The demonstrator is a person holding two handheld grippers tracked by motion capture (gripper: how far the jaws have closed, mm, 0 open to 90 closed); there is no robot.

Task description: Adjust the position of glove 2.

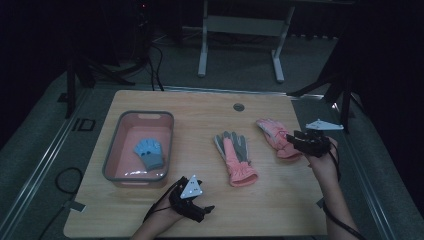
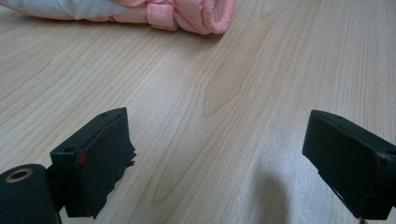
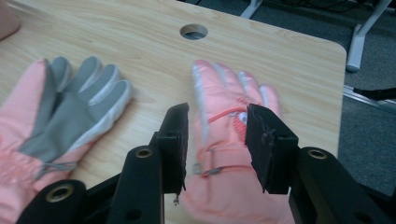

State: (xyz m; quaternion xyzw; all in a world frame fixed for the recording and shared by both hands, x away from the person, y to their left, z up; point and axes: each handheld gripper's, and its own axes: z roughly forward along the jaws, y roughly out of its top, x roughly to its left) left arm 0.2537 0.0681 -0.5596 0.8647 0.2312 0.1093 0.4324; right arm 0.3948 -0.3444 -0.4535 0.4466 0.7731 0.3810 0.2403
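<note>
Pink glove [image 3: 224, 140] partly hidden behind right gripper [image 3: 217, 144], jaws apart, not clamped; cuff cut off.

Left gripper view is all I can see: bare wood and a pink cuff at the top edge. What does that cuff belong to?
Observer: A pink fabric glove with a grey palm, lying palm up in the middle of the table.
Operator: Is it the only glove there?
Observer: No. In the high view a second pink glove lies to its right, back up. The right gripper is over it, with its fingers apart.
Operator: Anything on the other side?
Observer: A pink plastic tub with a grey rim, with a small blue glove inside.
</note>
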